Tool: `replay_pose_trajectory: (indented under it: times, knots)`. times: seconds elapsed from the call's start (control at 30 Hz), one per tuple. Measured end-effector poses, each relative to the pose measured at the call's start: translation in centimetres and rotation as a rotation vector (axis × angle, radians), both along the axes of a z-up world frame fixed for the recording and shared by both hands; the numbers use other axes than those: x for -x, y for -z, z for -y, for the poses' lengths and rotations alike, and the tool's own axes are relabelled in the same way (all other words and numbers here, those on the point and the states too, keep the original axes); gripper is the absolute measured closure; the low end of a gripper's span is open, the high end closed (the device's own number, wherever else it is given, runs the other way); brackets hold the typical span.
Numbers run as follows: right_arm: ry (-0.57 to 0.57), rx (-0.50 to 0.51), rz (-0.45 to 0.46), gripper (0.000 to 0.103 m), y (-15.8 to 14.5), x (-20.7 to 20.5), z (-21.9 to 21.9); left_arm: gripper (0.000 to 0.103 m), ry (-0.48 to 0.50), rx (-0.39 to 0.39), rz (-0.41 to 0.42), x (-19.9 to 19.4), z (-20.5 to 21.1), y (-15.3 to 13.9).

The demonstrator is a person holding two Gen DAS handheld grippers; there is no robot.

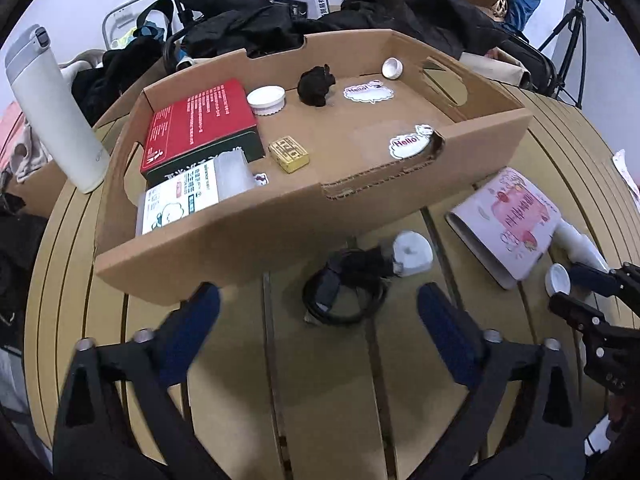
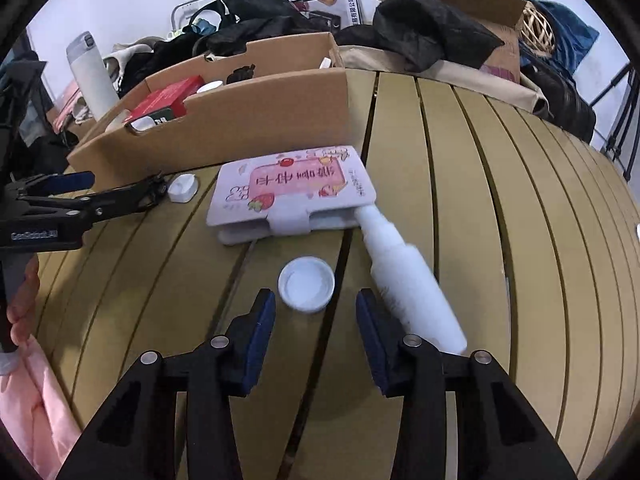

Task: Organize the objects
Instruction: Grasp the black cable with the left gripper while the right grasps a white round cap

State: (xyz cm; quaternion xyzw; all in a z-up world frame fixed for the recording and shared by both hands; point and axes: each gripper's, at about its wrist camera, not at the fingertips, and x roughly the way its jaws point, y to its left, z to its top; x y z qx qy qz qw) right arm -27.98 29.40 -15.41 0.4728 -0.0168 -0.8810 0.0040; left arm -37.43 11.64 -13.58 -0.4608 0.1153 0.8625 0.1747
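A cardboard tray (image 1: 280,216) (image 2: 240,120) on the slatted table holds a red box (image 1: 200,120), a white lid (image 1: 266,98), a black figure (image 1: 316,86), a gold block (image 1: 289,154) and a small white cap (image 1: 392,68). In front of it lie a coiled black cable with a white plug (image 1: 412,254) (image 2: 183,188). My left gripper (image 1: 320,304) (image 2: 120,190) is open just before the cable. My right gripper (image 2: 316,304) (image 1: 576,288) is open around a white round cap (image 2: 306,284) (image 1: 558,279). A pink case (image 2: 296,188) (image 1: 512,216) and a white bottle (image 2: 408,280) lie beside it.
A white thermos (image 1: 52,108) (image 2: 90,76) stands left of the tray. Black clothes and bags (image 1: 240,24), cardboard boxes (image 2: 480,12) and a tripod (image 1: 572,40) crowd the far side. Pink cloth (image 2: 36,420) lies at the near left.
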Motion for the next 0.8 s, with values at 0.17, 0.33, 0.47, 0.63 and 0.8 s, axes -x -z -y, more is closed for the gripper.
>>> replay_pose_trajectory:
  times: [0.17,0.33,0.47,0.63,0.8]
  knots:
    - [-0.012,-0.031,-0.022,0.059,0.1,0.1,0.7,0.053,0.002,-0.012,0.043,1.0,-0.2,1.0]
    - [-0.035,-0.076,-0.034,0.071,0.0,0.3,1.5,0.09,0.004,0.07,-0.005,-0.5,-1.2,0.8]
    - [-0.057,-0.066,-0.02,0.071,-0.1,-0.1,2.0,0.097,-0.032,-0.01,0.026,-2.5,0.2,0.2]
    - [-0.073,-0.032,-0.045,0.071,-2.1,-3.0,2.5,0.103,-0.036,-0.151,0.037,-7.1,2.9,-2.2]
    - [-0.088,0.0,-0.072,0.071,-4.0,-6.3,2.8,0.103,-0.013,-0.281,0.002,-11.4,4.6,-5.0]
